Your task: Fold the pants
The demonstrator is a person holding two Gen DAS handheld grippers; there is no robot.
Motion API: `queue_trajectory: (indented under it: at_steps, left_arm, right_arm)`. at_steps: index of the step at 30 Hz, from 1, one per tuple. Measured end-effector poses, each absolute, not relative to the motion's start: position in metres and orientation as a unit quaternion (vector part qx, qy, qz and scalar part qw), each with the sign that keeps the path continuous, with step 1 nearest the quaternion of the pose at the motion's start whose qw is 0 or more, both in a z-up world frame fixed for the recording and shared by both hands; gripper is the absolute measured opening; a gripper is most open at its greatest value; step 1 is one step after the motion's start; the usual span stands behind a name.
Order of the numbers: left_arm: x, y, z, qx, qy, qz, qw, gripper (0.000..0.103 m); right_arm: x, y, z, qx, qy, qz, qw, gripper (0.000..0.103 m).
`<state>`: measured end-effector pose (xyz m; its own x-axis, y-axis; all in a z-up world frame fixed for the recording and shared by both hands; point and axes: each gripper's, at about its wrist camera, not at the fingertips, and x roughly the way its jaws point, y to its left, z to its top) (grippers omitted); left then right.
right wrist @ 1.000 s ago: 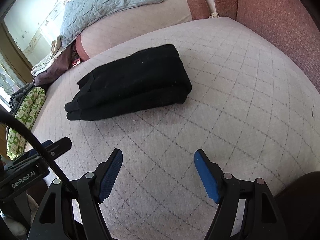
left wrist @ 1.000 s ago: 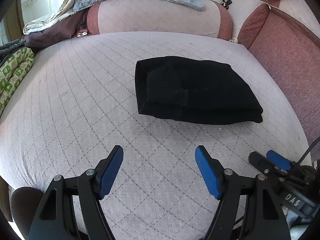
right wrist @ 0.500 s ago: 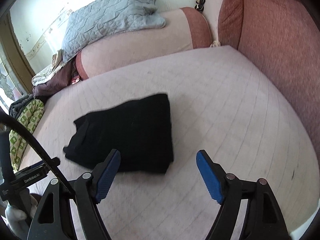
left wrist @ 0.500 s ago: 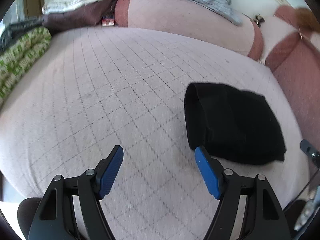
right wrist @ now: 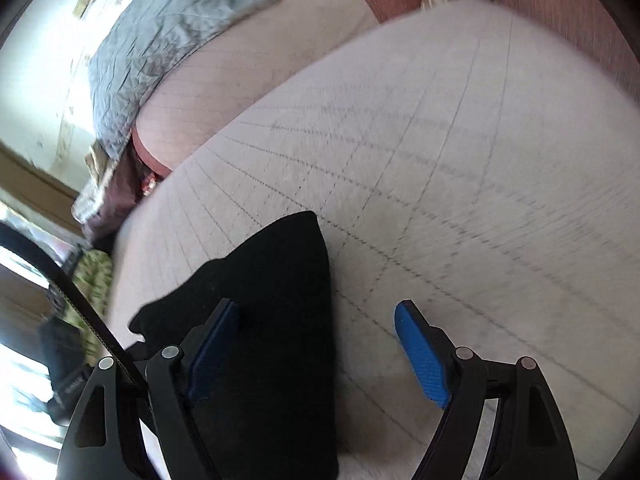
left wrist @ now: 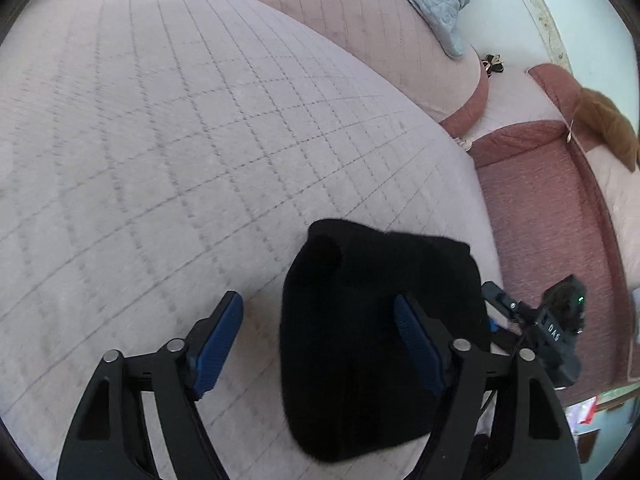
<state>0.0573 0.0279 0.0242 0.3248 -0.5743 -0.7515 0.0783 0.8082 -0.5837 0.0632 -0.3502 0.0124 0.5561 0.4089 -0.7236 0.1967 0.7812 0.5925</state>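
Both cameras have swung closer since a second ago: the folded black pants (left wrist: 380, 344), which then lay well ahead of the grippers in the middle of the bed, now fill the lower part of each view, right among the blue finger pads. From the left wrist view, the left gripper (left wrist: 318, 340) has its jaws wide and opening further; the bundle's left edge falls between its fingers, with the right pad (left wrist: 416, 344) in front of the cloth, though whether it touches cannot be told. From the right wrist view, the right gripper (right wrist: 318, 348) is spread wide too, its left pad (right wrist: 212, 344) over the pants and its right pad over bare quilt; it grips nothing. The pants sit as a compact, thick, several-layer rectangle near the front edge of the pale quilted bedspread (left wrist: 160, 140), close to the bed's right side, where the pink sofa-like cushion (left wrist: 540, 208) begins. A grey-blue blanket (right wrist: 168, 40) lies across the bolster at the far end. Judging by the tidy bundle, the folding looks essentially done; what may remain is a final press, squaring the edges, or moving the bundle aside. Motion blur softens the quilt lines in the right view.
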Motion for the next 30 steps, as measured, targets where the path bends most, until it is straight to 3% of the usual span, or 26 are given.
queue_trajectory:
  at_steps: [4, 8, 13, 16, 19, 21, 30]
  left_arm:
    - [0.064, 0.018, 0.024, -0.221, 0.536, -0.219, 0.785, 0.086]
    - [0.065, -0.005, 0.024, -0.18, 0.528, -0.225, 0.799, 0.103]
    - [0.062, -0.033, 0.024, -0.146, 0.528, -0.231, 0.804, 0.103]
    - [0.058, -0.041, 0.031, -0.14, 0.536, -0.227, 0.801, 0.087]
    - [0.051, -0.039, 0.042, -0.126, 0.531, -0.218, 0.809, 0.071]
    - [0.049, -0.035, 0.047, -0.132, 0.529, -0.216, 0.81, 0.062]
    - [0.036, -0.019, 0.056, -0.173, 0.529, -0.188, 0.81, 0.059]
  right_arm:
    - [0.066, -0.35, 0.006, 0.35, 0.447, 0.093, 0.818, 0.087]
    - [0.066, -0.352, -0.004, 0.387, 0.434, 0.134, 0.803, 0.091]
    - [0.062, -0.334, -0.007, 0.381, 0.431, 0.181, 0.797, 0.093]
    - [0.059, -0.315, -0.003, 0.358, 0.441, 0.198, 0.799, 0.087]
    - [0.059, -0.306, -0.003, 0.357, 0.452, 0.201, 0.792, 0.06]
    - [0.058, -0.306, 0.001, 0.358, 0.448, 0.198, 0.795, 0.054]
    - [0.05, -0.279, 0.038, 0.29, 0.41, 0.215, 0.838, 0.044]
